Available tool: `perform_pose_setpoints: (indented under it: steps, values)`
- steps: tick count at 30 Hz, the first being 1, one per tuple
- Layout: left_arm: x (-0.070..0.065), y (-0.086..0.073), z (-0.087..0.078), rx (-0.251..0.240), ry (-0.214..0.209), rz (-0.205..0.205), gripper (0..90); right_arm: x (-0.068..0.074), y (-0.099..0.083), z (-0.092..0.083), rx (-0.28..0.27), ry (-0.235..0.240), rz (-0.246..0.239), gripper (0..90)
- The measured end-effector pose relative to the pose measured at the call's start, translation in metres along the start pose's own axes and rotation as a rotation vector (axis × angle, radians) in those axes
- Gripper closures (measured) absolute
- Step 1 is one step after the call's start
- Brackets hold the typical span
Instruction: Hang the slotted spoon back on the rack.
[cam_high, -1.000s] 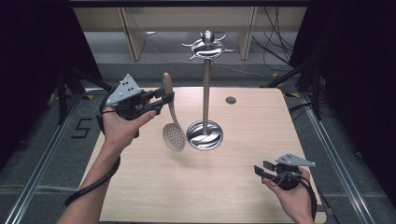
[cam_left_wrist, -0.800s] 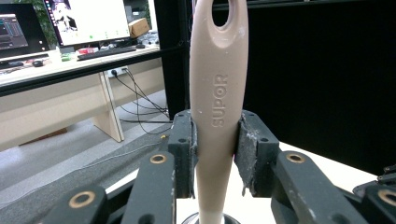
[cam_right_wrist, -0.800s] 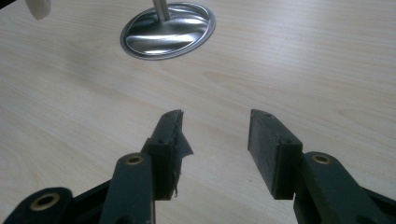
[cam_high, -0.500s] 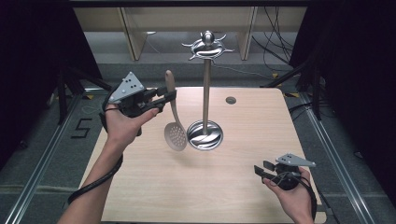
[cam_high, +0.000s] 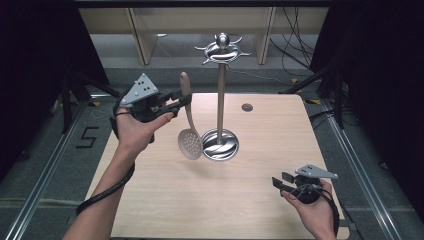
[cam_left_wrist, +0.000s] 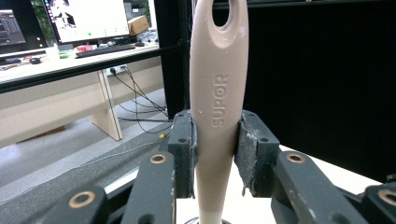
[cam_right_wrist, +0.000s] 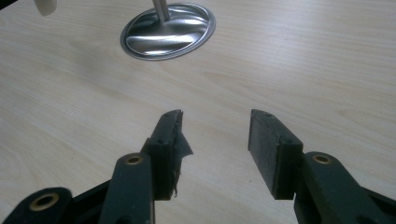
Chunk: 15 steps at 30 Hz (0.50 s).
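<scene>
A beige slotted spoon (cam_high: 189, 120) hangs upright above the table, bowl down, held by its handle in my left gripper (cam_high: 176, 101). In the left gripper view the handle (cam_left_wrist: 217, 107), stamped SUPOR with a hanging hole at its top, is clamped between both pads. To its right stands a chrome utensil stand (cam_high: 220, 95) with a round base (cam_high: 218, 145) and hooks at the top (cam_high: 221, 49). My right gripper (cam_high: 280, 182) rests open low over the table's near right corner. Its jaws stand apart over bare wood, and the stand's base (cam_right_wrist: 169, 31) shows farther off.
The wooden table (cam_high: 260, 150) has a small round grommet (cam_high: 246, 107) at the back right. Shelving and cables lie beyond the far edge. Dark curtains close both sides. A desk with a monitor (cam_left_wrist: 84, 18) shows behind in the left gripper view.
My left gripper has lifted the spoon a little and carried it toward the stand's pole. The right gripper has stayed where it was.
</scene>
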<state>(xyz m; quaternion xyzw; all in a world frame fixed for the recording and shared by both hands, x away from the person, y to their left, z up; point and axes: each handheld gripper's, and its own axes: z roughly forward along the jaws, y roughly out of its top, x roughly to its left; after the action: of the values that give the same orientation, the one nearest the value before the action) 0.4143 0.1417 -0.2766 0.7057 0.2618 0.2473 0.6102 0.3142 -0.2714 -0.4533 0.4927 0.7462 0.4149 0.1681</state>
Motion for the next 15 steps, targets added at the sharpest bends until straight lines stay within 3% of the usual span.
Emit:
perform_pose_setpoints:
  steps: [1, 4, 15]
  values:
    - [0.0000, 0.0007, 0.0006, 0.001, 0.000, 0.000, 68.6, -0.0006, 0.0001, -0.0004, -0.002, -0.016, -0.012, 55.2]
    - [-0.0003, 0.0023, 0.0027, 0.004, 0.000, 0.002, 68.6, 0.0001, 0.0002, -0.0005, 0.002, 0.003, 0.002, 55.1]
    - [-0.0027, 0.0053, 0.0101, 0.016, -0.007, 0.002, 68.6, -0.0006, 0.0001, -0.0003, -0.009, -0.002, -0.004, 54.9]
